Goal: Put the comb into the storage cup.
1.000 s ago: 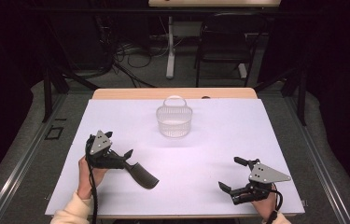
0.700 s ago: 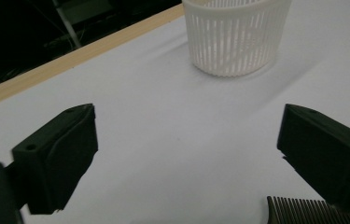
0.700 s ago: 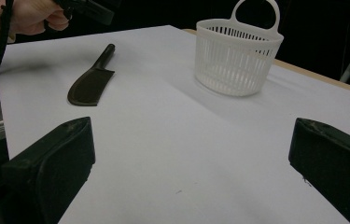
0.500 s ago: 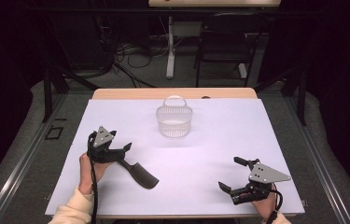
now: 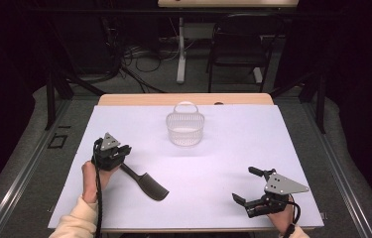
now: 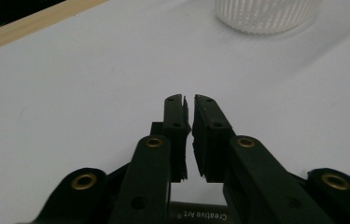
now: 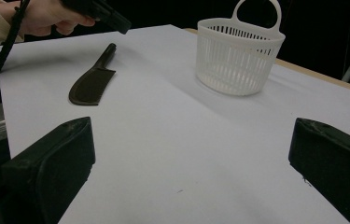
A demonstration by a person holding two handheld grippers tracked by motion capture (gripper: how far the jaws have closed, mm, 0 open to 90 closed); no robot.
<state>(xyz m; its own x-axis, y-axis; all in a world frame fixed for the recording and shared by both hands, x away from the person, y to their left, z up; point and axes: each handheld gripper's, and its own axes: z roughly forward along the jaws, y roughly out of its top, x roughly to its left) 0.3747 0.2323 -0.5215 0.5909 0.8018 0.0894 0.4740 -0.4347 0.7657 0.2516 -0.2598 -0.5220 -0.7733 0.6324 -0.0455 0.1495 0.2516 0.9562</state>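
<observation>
Two claws at the table [image 5: 233, 148]: left claw [image 5: 125, 150], jaws just closed on nothing, hovers over the handle of the black comb [image 5: 146, 182] lying front-left and should probably reopen, then straddle it lower; right claw [image 5: 243, 184] gapes.

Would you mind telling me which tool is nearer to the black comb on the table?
The left. The left tool is right at the handle end of the comb, its jaws closed. The right tool sits open, well off to the comb's right.
</observation>
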